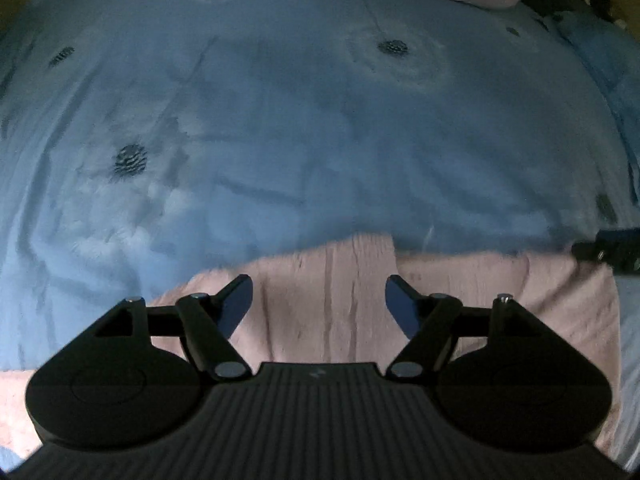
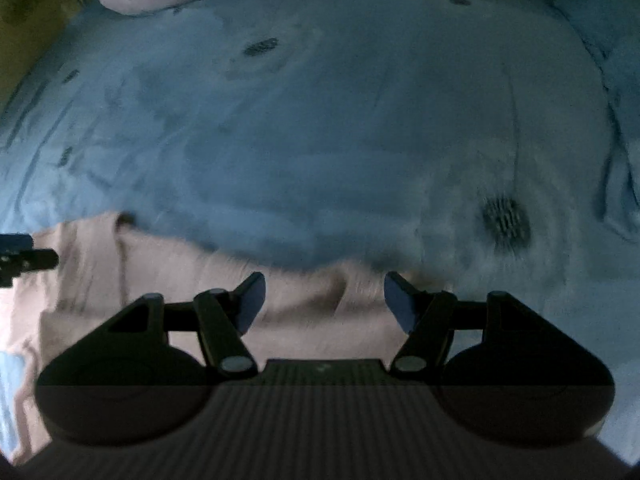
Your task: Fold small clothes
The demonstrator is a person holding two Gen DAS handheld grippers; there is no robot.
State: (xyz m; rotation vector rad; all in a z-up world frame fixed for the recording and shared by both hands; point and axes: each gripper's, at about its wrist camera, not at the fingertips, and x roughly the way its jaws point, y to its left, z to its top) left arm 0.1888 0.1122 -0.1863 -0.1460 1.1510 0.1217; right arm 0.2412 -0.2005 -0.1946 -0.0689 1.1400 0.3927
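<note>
Both views: pink garment (image 1: 332, 300); only right shows blue pillow (image 2: 600, 20).

A pale pink, crinkled fabric garment (image 1: 332, 300) lies spread flat along the near edge of the blue flower-printed bedsheet (image 1: 300, 120). Its far edge is uneven, with a raised step near the middle, and vertical creases run through the cloth.

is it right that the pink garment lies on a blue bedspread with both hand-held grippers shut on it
Not quite. The pink garment does lie on the blue bedspread, but both wrist views show the left hand-held gripper and right hand-held gripper open above it, gripping nothing.
</note>
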